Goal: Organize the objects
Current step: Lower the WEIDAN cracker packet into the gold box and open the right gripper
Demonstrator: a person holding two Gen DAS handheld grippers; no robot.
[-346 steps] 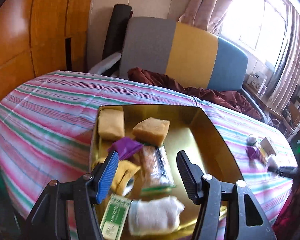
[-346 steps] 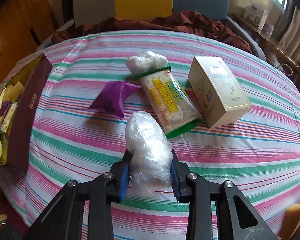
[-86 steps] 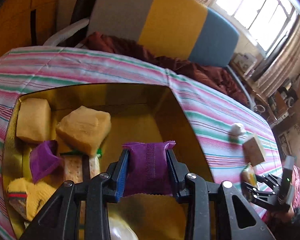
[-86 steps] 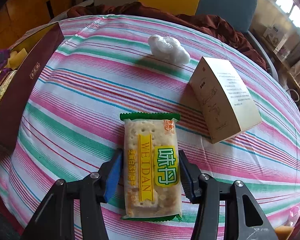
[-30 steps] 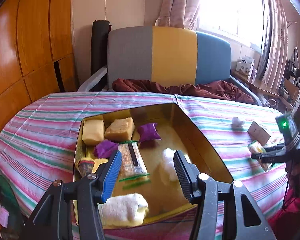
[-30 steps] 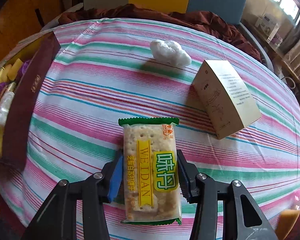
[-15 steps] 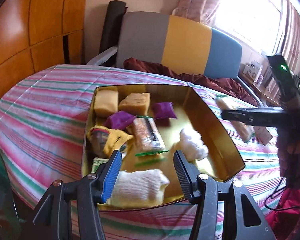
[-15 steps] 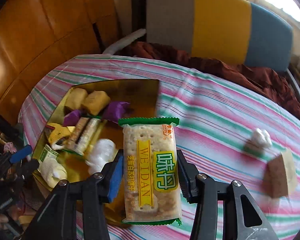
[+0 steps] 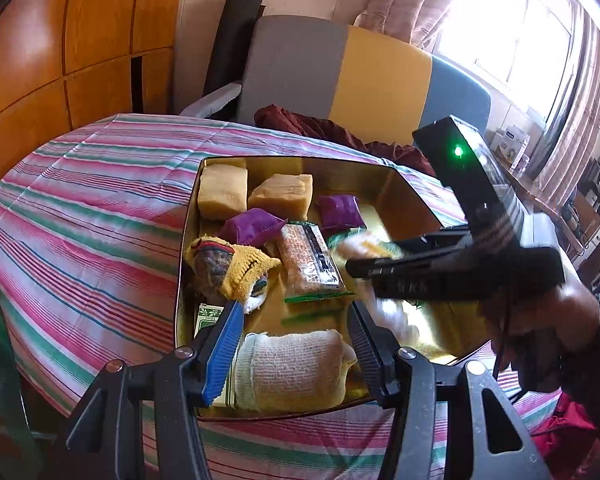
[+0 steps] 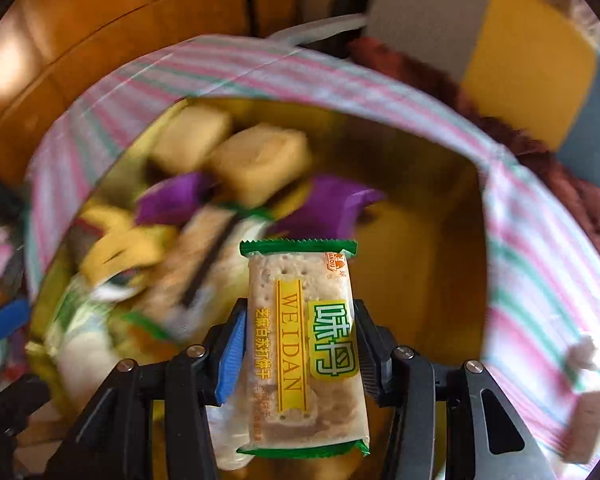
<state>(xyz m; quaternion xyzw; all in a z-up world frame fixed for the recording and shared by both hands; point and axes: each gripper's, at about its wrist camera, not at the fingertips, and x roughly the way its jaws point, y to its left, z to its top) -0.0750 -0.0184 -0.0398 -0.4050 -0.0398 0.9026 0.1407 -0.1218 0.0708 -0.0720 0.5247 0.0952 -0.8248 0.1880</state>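
We see the right claw (image 10: 298,354) clenched on a green-edged cracker packet (image 10: 305,344), its pads pressing both long sides, holding it over the open gold box (image 9: 416,204) that sits on the striped desk (image 9: 80,216). From the left wrist view the right claw reaches in from the right over the box, a hand (image 9: 548,320) behind it. The left claw (image 9: 296,340) hangs at the near edge of the box, jaws apart and grasping nothing. In the box we note two tan blocks (image 9: 280,194) at the far end, two purple sachets (image 9: 254,226), a second cracker packet (image 9: 310,260) in the middle, a yellow knit glove (image 9: 236,266) at left, and a white rolled cloth (image 9: 292,368) nearest, just beyond the left claw. A small carton (image 10: 588,420) lies on the desk, right of the box.
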